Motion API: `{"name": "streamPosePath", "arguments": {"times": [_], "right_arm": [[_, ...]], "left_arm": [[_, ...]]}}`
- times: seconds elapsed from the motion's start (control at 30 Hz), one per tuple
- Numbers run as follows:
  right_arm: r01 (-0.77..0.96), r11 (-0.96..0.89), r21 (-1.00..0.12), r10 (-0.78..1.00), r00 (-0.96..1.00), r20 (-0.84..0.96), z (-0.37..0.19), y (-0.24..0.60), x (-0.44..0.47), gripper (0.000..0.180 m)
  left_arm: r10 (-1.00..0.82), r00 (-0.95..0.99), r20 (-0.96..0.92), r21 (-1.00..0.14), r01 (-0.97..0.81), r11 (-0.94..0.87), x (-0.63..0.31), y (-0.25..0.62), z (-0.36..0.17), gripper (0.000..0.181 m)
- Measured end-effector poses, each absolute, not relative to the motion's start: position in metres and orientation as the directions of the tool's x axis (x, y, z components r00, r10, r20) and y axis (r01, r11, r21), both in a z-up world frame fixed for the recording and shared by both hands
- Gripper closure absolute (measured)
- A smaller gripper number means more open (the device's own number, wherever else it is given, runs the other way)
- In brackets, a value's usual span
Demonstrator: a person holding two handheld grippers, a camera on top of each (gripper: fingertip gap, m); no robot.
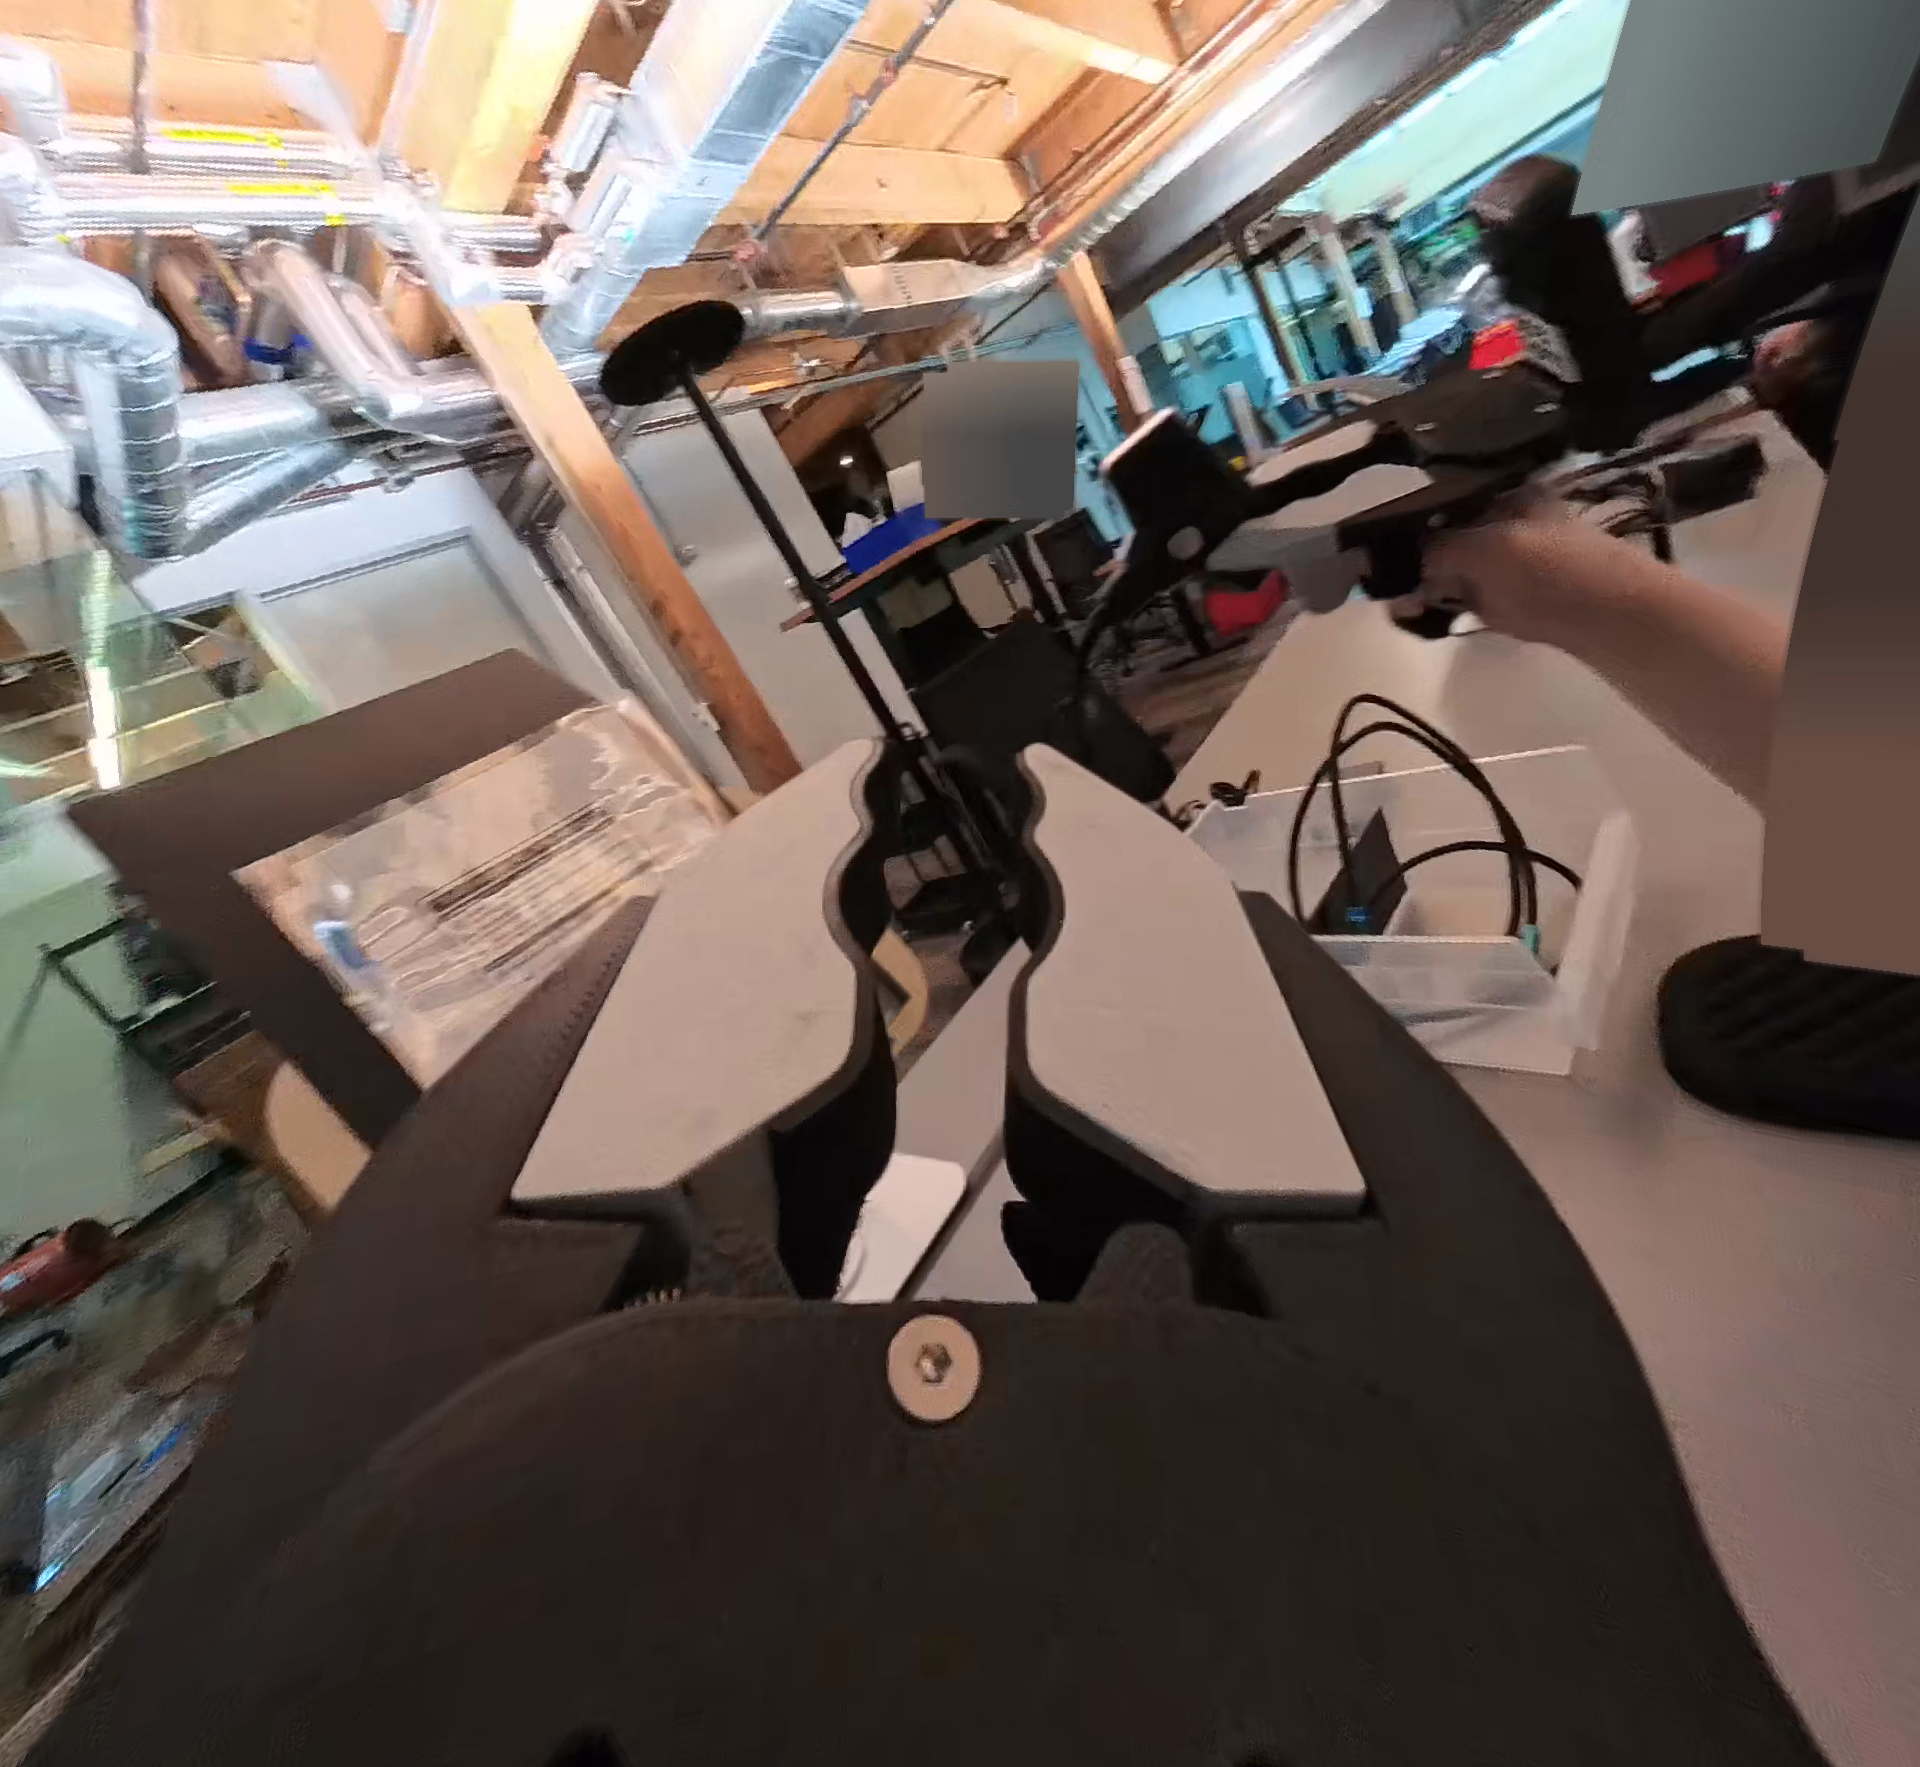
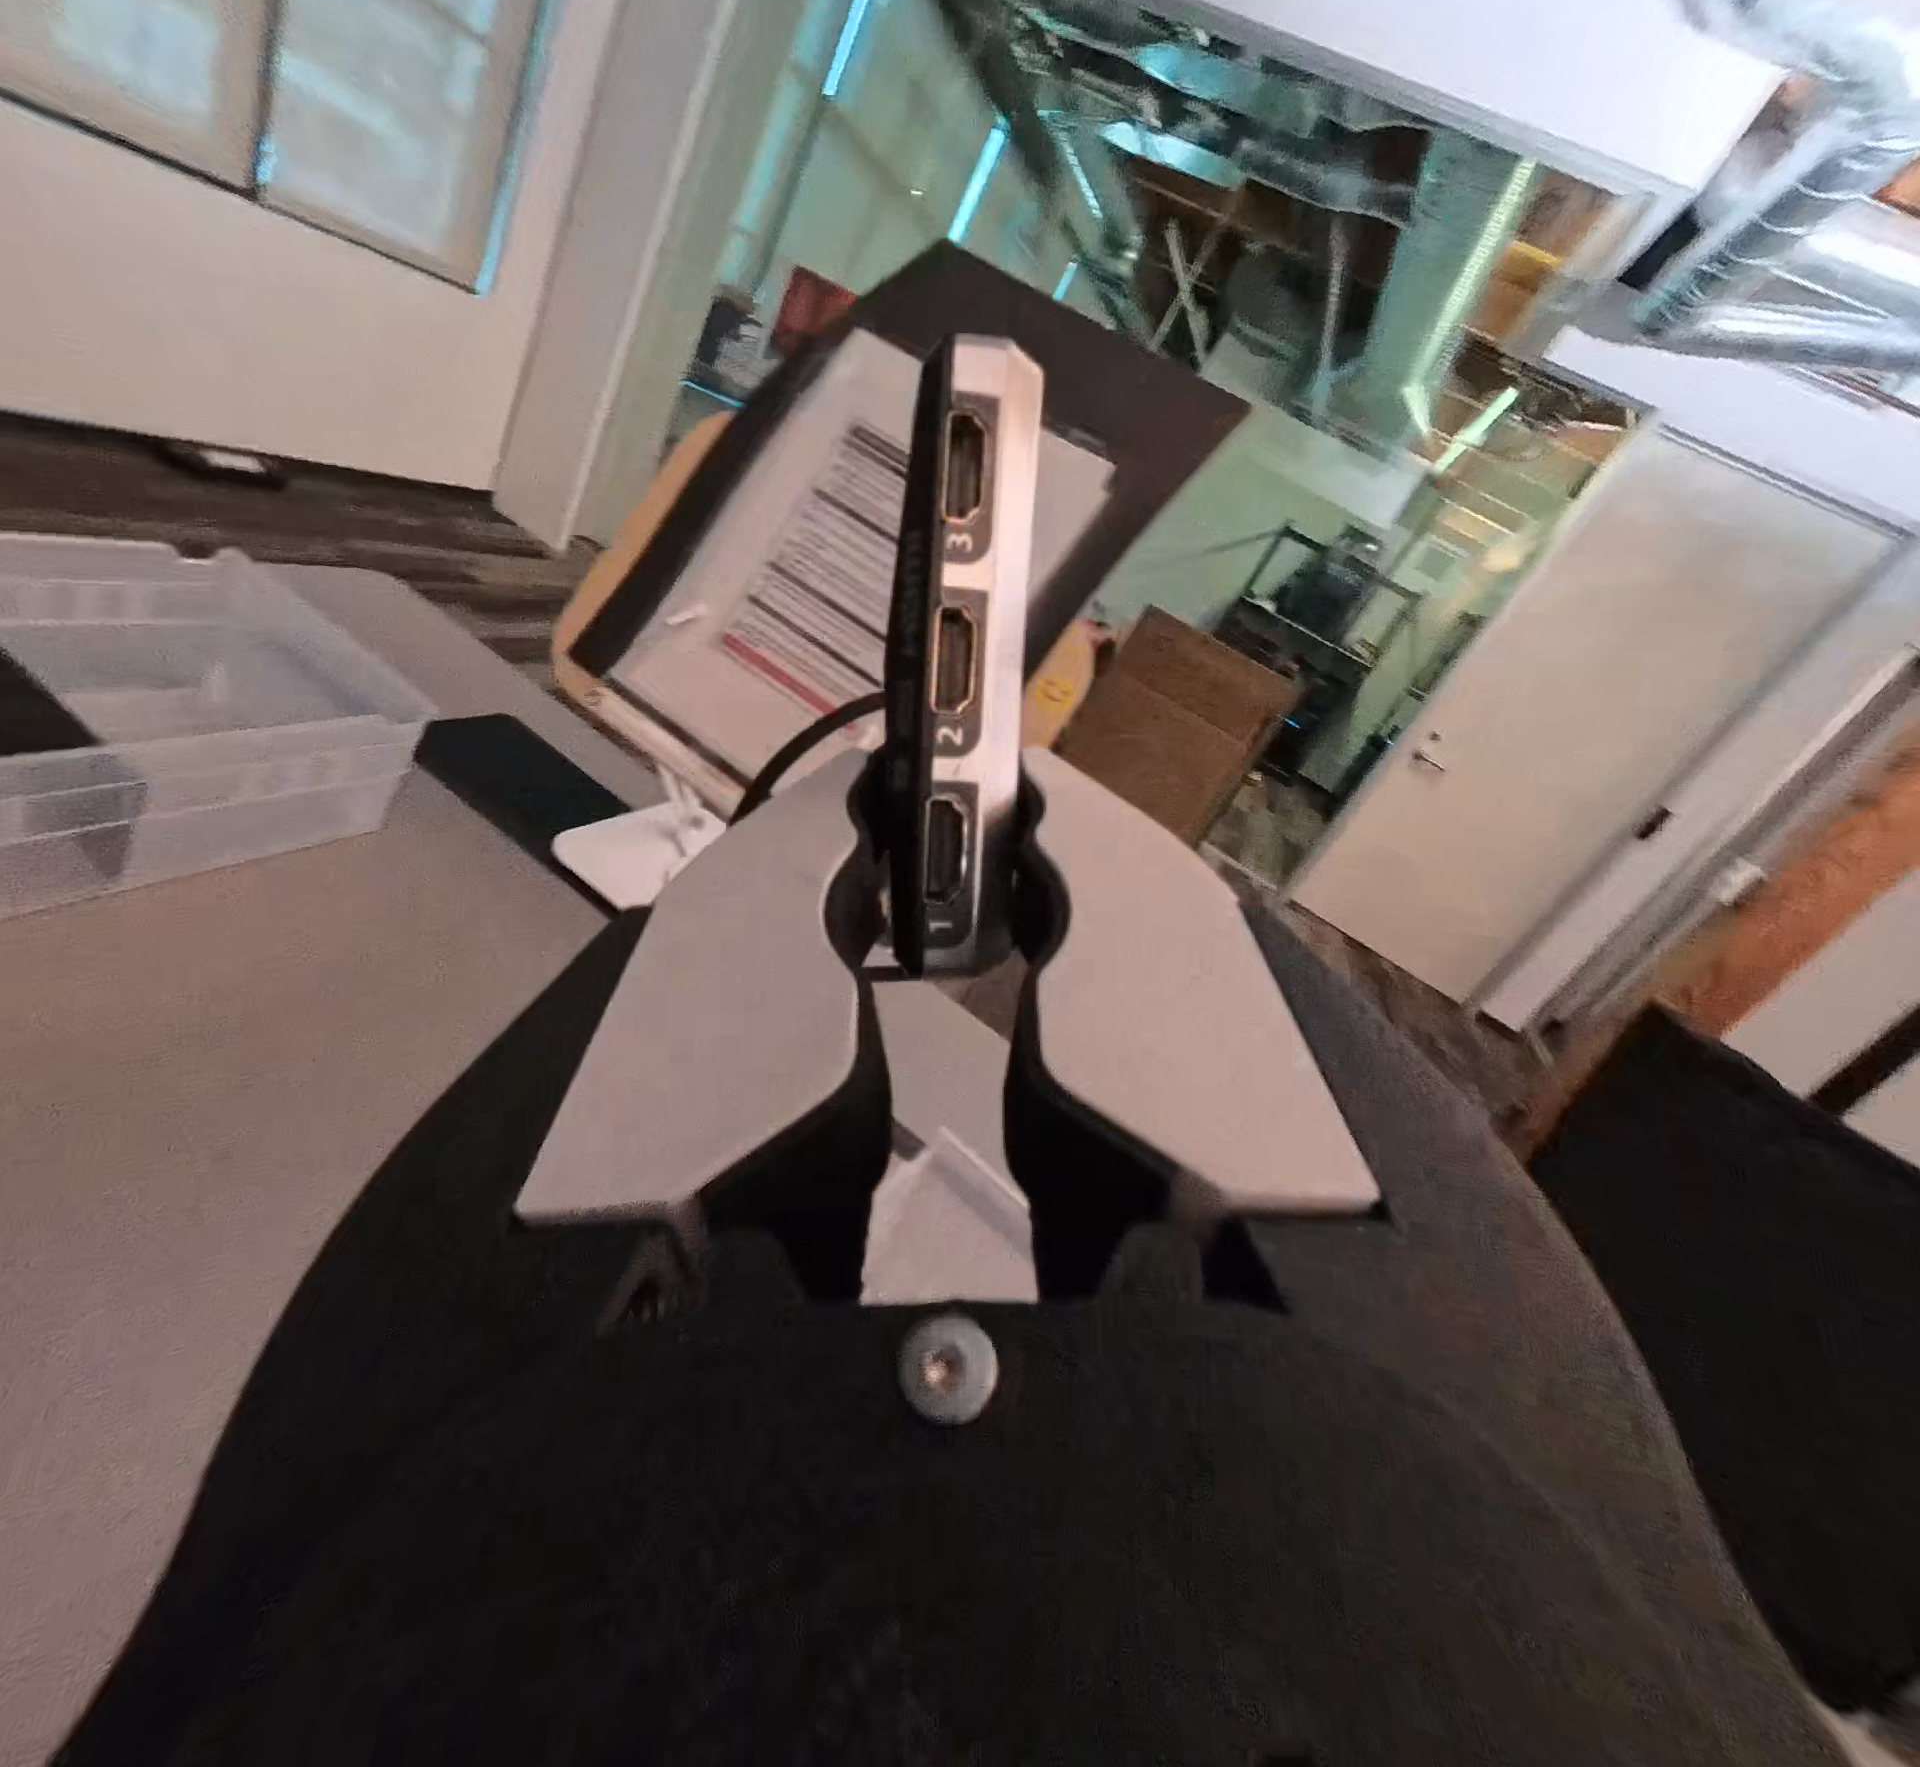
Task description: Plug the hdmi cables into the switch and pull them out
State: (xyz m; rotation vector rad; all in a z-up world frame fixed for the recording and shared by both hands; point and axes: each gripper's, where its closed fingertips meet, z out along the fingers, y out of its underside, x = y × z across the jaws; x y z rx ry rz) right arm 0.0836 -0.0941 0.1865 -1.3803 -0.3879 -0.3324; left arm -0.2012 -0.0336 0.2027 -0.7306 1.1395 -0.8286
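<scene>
The right gripper is clamped on the HDMI switch, fingers pressing its two broad faces near the lower end. The switch stands on edge, upright and raised off the desk, with its narrow port side turned toward the right wrist camera. Three HDMI ports are stacked along that side; all three are vacant. A thin black lead leaves the switch on its far side, just behind the left finger.

In the left wrist view the right gripper appears farther off toward the upper right, held in a person's hand, with the switch visible as a dark block at its tips, above the far edge of the desk.

The left gripper holds nothing; its fingers stand a little apart, with a narrow gap between the tips. It is lifted above the desk and angled toward the room and ceiling.

HDMI cables lie looped in a clear plastic bin near the far edge of the desk, well apart from both grippers. Their plugs cannot be made out. The same kind of clear bin shows at the left in the right wrist view. A black cushioned pad rests on the desk just to the right of the bin. A boxed item in a dark frame stands beyond the desk behind the switch.
</scene>
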Motion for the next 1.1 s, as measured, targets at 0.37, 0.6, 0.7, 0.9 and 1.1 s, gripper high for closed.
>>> {"name": "streamPosePath", "arguments": {"times": [0.37,0.6,0.7,0.9,1.1], "right_arm": [[0.080,-0.210,-0.974,-0.077,0.992,0.098,0.090,-0.070,0.199,0.158],[-0.342,-0.533,-0.774,-0.077,0.930,-0.358,-0.004,-0.057,0.206,0.158],[-0.386,-0.557,-0.735,-0.120,0.913,-0.389,-0.009,-0.058,0.209,0.157],[-0.181,-0.353,-0.918,-0.237,0.966,-0.099,0.048,-0.069,0.237,0.144],[0.026,-0.365,-0.931,-0.114,0.991,0.073,0.061,-0.061,0.206,0.145]], "left_arm": [[-0.852,0.174,-0.494,-0.847,0.124,0.517,-0.196,-0.033,0.193,0.164],[-0.849,0.149,-0.507,-0.850,0.077,0.521,-0.186,-0.034,0.182,0.164],[-0.846,0.138,-0.515,-0.848,0.061,0.526,-0.183,-0.035,0.179,0.164],[-0.842,0.125,-0.524,-0.845,0.043,0.533,-0.180,-0.036,0.175,0.164],[-0.840,0.122,-0.528,-0.844,0.034,0.536,-0.179,-0.036,0.173,0.164]]}}
